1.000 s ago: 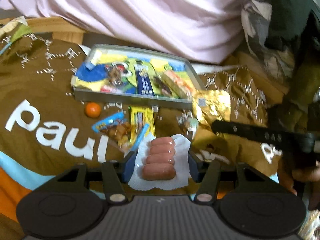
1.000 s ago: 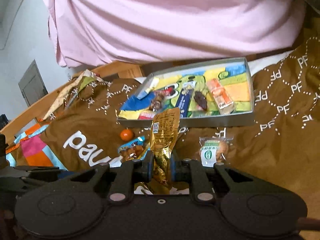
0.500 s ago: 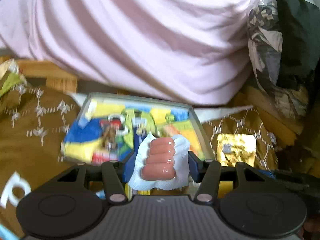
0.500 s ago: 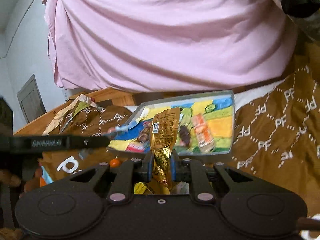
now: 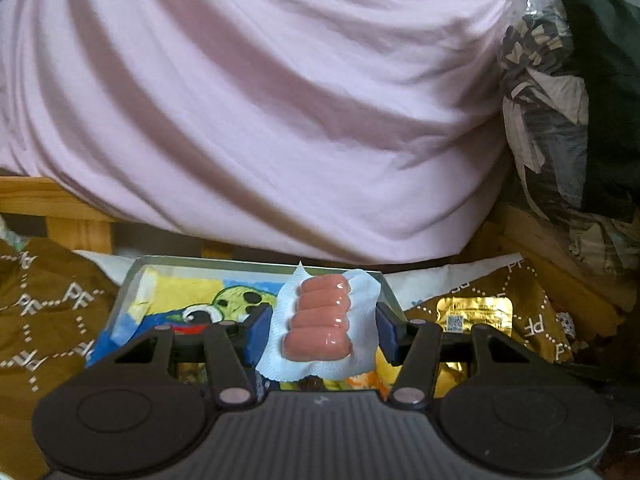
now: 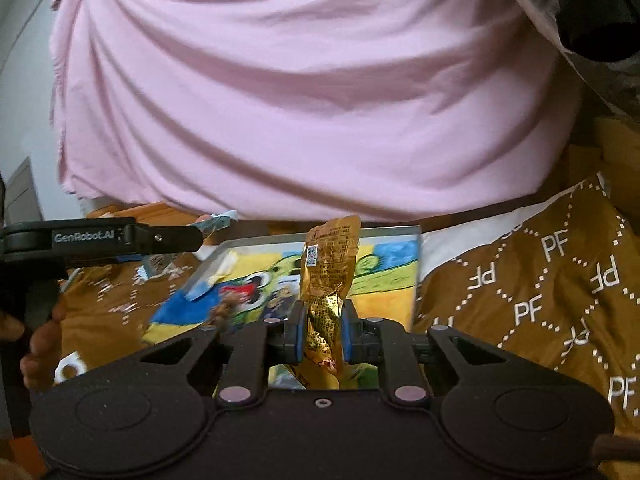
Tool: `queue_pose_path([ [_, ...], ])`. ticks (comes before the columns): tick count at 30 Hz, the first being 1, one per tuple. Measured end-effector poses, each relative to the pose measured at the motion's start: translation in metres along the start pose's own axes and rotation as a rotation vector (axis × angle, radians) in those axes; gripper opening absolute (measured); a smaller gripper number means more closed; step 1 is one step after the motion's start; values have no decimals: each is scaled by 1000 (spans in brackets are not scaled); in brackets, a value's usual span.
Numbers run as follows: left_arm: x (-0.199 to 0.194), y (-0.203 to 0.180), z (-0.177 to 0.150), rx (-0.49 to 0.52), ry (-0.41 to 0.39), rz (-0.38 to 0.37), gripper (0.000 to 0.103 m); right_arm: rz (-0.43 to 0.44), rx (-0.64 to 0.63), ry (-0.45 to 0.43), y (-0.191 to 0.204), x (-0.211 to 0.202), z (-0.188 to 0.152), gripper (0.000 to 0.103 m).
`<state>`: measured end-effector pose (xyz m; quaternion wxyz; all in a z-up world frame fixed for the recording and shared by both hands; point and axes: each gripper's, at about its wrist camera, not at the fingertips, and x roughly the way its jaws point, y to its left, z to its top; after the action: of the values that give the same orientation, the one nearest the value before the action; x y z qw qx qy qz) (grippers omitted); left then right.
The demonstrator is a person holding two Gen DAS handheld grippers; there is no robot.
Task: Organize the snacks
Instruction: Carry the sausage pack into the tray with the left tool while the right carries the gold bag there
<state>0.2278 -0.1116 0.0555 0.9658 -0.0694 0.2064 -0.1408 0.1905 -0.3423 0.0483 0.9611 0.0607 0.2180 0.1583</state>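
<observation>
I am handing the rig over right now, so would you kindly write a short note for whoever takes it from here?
Left gripper: jaws shut on the sausage pack, held above the tray.
Right gripper: jaws shut on the gold packet, upright, also over the tray.
Tray: sits on the brown cloth and already holds some snacks; which ones is hard to tell from here.
Done: both snacks are picked up and brought to the tray.
Left: set both down inside the tray and release. Any snacks left on the cloth are out of view now, so check for them.
</observation>
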Motion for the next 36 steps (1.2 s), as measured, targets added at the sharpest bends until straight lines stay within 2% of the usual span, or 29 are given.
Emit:
queue_pose_path([
  [6, 36, 1, -12, -13, 49, -8, 59, -63, -3, 25, -11, 38, 6, 18],
  [15, 82, 16, -43, -29, 130, 42, 59, -172, -91, 117, -16, 74, -6, 18],
  [26, 97, 11, -50, -1, 156, 57, 59, -165, -79, 130, -16, 82, -9, 18],
  [27, 98, 11, -51, -2, 161, 59, 59, -162, -82, 138, -15, 84, -8, 13],
  [29, 100, 11, -52, -11, 169, 64, 60, -161, -96, 156, -13, 90, -7, 12],
  [34, 101, 12, -52, -16, 190, 61, 63, -158, -89, 164, -15, 96, -5, 14],
  [36, 101, 12, -52, -16, 197, 62, 64, -152, -80, 160, -16, 96, -6, 19],
])
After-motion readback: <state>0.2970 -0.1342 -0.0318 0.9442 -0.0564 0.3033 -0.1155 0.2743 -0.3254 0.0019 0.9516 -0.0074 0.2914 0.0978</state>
